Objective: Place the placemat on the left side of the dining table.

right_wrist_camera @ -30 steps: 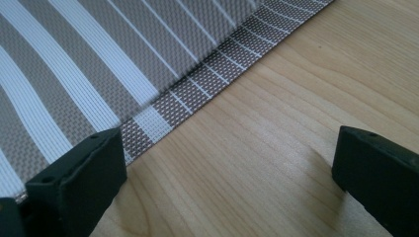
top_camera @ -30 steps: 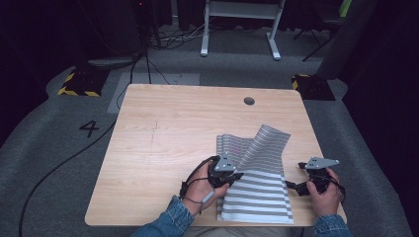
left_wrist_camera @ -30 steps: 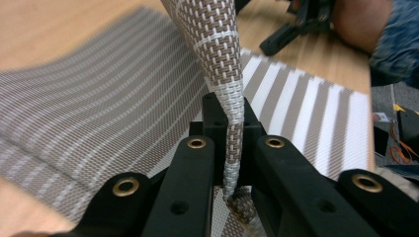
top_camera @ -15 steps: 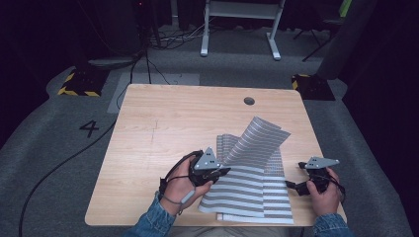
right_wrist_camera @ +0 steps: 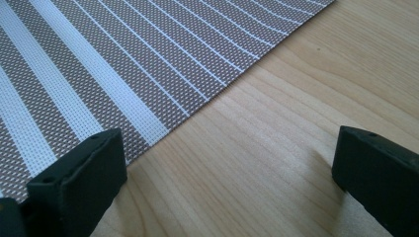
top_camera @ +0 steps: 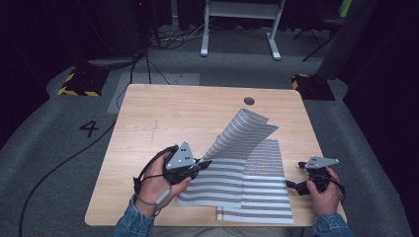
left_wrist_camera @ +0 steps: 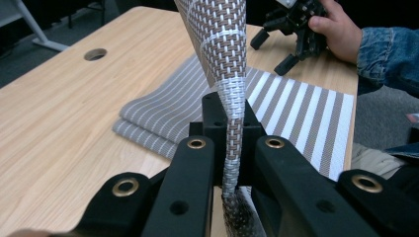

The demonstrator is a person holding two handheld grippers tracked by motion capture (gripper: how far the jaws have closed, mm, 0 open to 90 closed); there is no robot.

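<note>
Black jaws of our left hand-held gripper [left_wrist_camera: 232, 163] are clamped on the edge of a grey-and-white striped woven placemat [top_camera: 244, 136], whose pinched part rises in a tall curl over the light wooden worktop [top_camera: 163, 118]. Beneath it, more striped mats [top_camera: 257, 195] lie flat at the near right of the worktop, partly overlapping. Our right hand-held gripper [right_wrist_camera: 227, 182] stands wide, holding nothing, its jaws resting low beside the flat mats' right edge. We judge the mat light and springy: stiff enough to arch without collapsing, yet bending easily, with a coarse weave that should resist slipping. We would best take hold at an edge or corner, since the flat middle offers no purchase.
</note>
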